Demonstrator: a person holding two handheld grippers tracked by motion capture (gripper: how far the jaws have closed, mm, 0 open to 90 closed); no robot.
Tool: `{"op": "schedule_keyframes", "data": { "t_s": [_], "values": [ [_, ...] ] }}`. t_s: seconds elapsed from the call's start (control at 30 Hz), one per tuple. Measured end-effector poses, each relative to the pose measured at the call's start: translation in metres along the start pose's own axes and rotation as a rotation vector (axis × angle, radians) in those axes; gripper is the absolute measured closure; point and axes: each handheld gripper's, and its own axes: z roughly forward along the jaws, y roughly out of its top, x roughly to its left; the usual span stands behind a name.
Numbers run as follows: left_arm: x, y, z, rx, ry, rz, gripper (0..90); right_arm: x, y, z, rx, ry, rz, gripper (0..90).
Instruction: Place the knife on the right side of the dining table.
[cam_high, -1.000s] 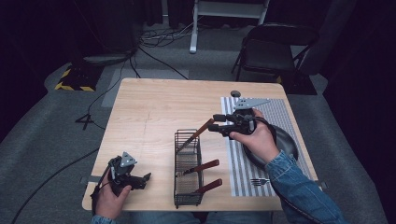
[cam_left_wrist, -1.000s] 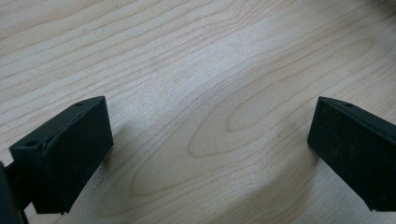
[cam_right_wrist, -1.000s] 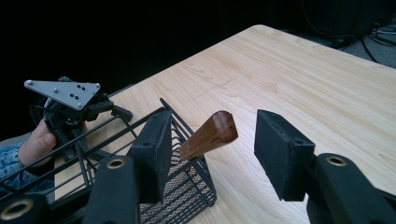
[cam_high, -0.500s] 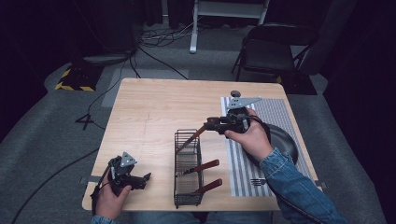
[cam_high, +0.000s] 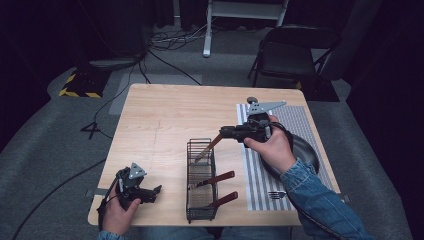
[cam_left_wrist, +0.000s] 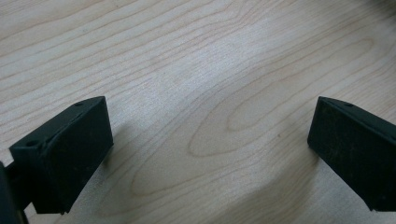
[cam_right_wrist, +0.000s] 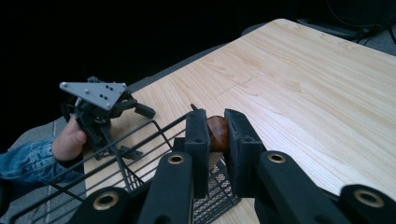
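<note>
A black wire basket (cam_high: 201, 200) stands at the table's front middle. Two brown-handled utensils (cam_high: 220, 177) lean out of it to the right. My right gripper (cam_high: 224, 132) is shut on the brown handle of a third utensil (cam_high: 210, 146), which slants down into the basket's far end. In the right gripper view the rounded handle end (cam_right_wrist: 217, 133) sits pinched between the jaws, above the basket rim (cam_right_wrist: 140, 135). My left gripper (cam_high: 156, 194) rests near the front left edge, held by a hand. Its jaws stand wide apart over bare wood (cam_left_wrist: 210, 149).
A striped placemat (cam_high: 300, 122) lies on the right of the table, with a dark plate (cam_high: 307, 150) under my right hand and a fork (cam_high: 277, 195) near the front. A folding chair (cam_high: 295, 55) and cables sit beyond the far edge.
My right gripper has shifted slightly left and away with the utensil in it, which still slants into the basket. The left gripper has stayed put.
</note>
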Motion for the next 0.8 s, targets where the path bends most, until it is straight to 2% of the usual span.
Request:
{"op": "schedule_keyframes", "data": {
  "t_s": [0.33,0.6,0.7,0.8],
  "values": [
    [0.000,0.000,0.000,0.000,0.000,0.000,0.2,0.006,0.023,-0.031,-0.055,-0.013,-0.002,80.9],
    [0.000,0.001,0.001,0.000,0.000,-0.004,0.2,0.005,0.031,-0.057,-0.096,-0.033,0.014,80.9],
    [0.000,0.001,0.001,0.002,0.000,-0.005,0.2,0.003,0.033,-0.070,-0.120,-0.033,0.031,80.9],
    [0.000,0.001,0.001,0.003,0.002,-0.006,0.2,-0.001,0.038,-0.087,-0.151,-0.055,0.037,80.9]
  ]
}}
